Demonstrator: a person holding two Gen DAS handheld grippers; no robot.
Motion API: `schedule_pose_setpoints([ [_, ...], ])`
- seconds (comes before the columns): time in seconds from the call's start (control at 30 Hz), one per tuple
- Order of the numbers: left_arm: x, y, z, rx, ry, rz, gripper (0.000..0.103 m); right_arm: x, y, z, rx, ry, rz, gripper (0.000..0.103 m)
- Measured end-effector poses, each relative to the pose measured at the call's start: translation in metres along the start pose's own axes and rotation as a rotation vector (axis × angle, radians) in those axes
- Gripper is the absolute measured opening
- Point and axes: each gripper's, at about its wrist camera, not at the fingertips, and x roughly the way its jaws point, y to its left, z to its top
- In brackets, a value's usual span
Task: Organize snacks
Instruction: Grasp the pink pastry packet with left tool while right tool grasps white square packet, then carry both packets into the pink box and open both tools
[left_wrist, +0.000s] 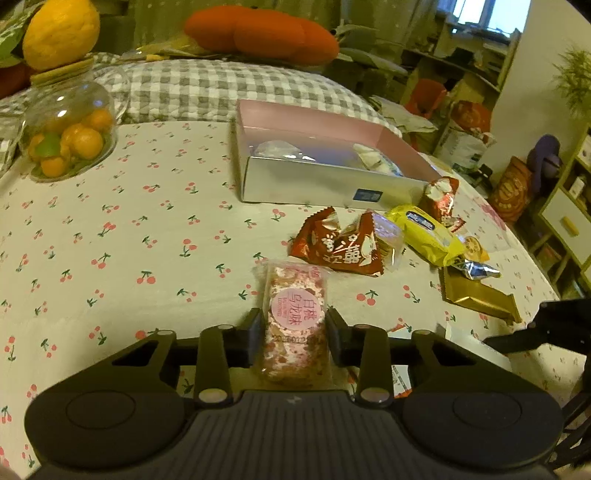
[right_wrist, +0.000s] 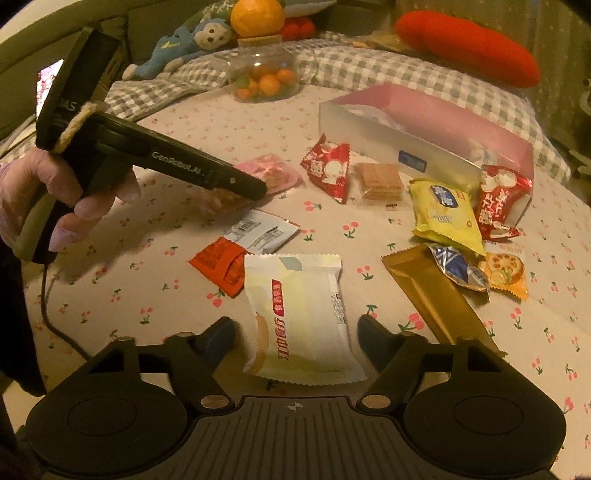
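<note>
Now left tongs (left_wrist: 294, 325) tight on crinkly pink snack packet (left_wrist: 295, 317), right tongs (right_wrist: 295, 328) loosely astride glossy cream pouch (right_wrist: 301, 317).

Pink speckled snack bar in clear wrap with a round pink label (left_wrist: 296, 325), lengthwise between two black pads, pinched at its sides. Pale cream pillow packet with red lettering (right_wrist: 302, 317), flat on the cherry-print tablecloth (left_wrist: 129, 258), near its front edge. Open silver box with pink lining (left_wrist: 317, 162), towards the far edge, wrapped pieces inside. Red, yellow and gold packets scattered just before it.
</note>
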Motion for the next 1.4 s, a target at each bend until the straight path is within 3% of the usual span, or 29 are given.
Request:
schedule_pose_setpoints([
  [0.13,-0.001,0.001,0.001,-0.026,0.005,0.007,0.031,-0.001,-0.001,0.001,0.011,-0.007,0.005,0.049],
  [0.7,-0.007,-0.003,0.01,-0.074,-0.014,0.028,0.029,-0.012,-0.005,0.01,0.052,-0.058,0.002,0.047],
  [1.4,-0.009,-0.024,0.051,-0.129,-0.08,-0.009,0.029,-0.033,-0.058,0.075,0.22,-0.213,-0.073,0.047],
])
